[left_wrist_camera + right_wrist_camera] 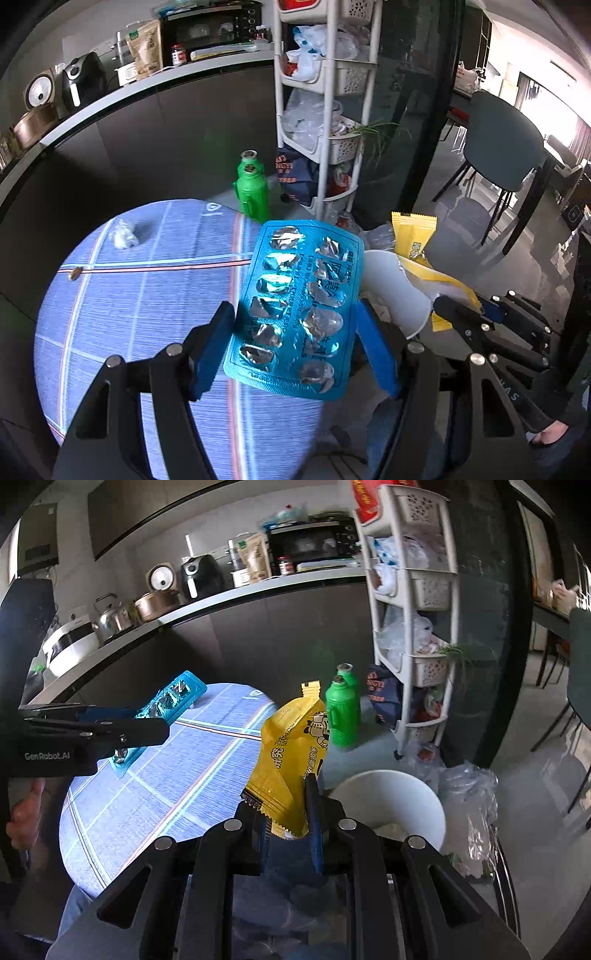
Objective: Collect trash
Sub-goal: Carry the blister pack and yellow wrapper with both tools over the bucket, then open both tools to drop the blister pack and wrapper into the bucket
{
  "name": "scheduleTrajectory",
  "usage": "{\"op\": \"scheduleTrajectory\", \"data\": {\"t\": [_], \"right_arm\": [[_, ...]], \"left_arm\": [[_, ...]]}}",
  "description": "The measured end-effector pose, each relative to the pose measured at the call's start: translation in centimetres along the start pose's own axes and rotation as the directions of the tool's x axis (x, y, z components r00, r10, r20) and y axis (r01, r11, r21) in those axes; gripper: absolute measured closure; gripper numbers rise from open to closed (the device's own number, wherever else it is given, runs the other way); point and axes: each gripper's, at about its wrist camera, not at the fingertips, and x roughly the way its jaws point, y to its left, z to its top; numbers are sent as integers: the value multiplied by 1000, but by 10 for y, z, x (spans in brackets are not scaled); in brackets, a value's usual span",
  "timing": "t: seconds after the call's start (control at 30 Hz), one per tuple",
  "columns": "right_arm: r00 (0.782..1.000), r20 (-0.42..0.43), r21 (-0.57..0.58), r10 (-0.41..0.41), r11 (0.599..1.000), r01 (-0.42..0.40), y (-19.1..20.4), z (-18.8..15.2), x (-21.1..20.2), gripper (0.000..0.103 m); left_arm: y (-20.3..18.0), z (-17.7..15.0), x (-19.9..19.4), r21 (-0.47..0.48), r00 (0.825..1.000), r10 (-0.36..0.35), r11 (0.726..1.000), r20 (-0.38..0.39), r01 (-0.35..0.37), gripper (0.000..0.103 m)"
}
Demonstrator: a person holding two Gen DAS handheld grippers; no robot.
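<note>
My left gripper (295, 317) is shut on an empty blue pill blister pack (295, 306), held above the edge of the round blue-checked table (147, 302); it also shows in the right wrist view (162, 709). My right gripper (284, 808) is shut on a yellow snack wrapper (291, 757), held upright beside the white bin (406, 797); the wrapper (412, 236) and the bin (391, 291) also show in the left wrist view. A crumpled white scrap (123, 232) and a small brown bit (75, 273) lie on the table.
Two green bottles (343, 712) stand on the floor beyond the table. A white basket rack (417, 620) stands at the right, with plastic bags (469, 805) beside the bin. A dark counter (221, 594) with appliances runs behind. A dark chair (506, 147) stands to the far right.
</note>
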Motion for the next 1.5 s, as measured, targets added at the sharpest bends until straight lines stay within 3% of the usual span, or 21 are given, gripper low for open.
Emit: {"op": "scheduleTrajectory", "data": {"t": [0.4, 0.83, 1.07, 1.1, 1.17, 1.23, 1.27, 1.43, 1.5], "right_arm": [[999, -36, 109, -33, 993, 37, -51, -24, 8, 87], [991, -130, 202, -39, 977, 65, -98, -50, 57, 87], [987, -155, 190, -44, 979, 74, -118, -52, 87, 85], [986, -159, 182, -49, 980, 78, -121, -53, 93, 83], [986, -161, 153, -48, 986, 73, -122, -53, 101, 67], [984, -166, 112, -68, 990, 88, -122, -54, 105, 44], [984, -163, 102, -69, 991, 86, -122, -55, 105, 38], [988, -143, 94, -60, 993, 74, -122, -59, 97, 8], [989, -139, 109, -48, 992, 64, -122, -58, 93, 9]], "left_arm": [[-34, 0, 40, -34, 998, -20, 999, -54, 18, 36], [-59, 3, 115, -38, 986, -101, 995, -133, 97, 35], [-75, 11, 148, -24, 979, -141, 990, -145, 139, 34], [-78, 12, 151, -19, 979, -148, 989, -142, 146, 34], [-83, 13, 159, 3, 978, -157, 987, -137, 159, 30], [-85, 14, 162, 14, 982, -142, 989, -126, 144, 11], [-85, 14, 161, 13, 985, -132, 991, -113, 135, 5], [-79, 15, 156, -10, 990, -103, 995, -98, 103, 4], [-76, 15, 152, -21, 992, -93, 996, -90, 91, 4]]}}
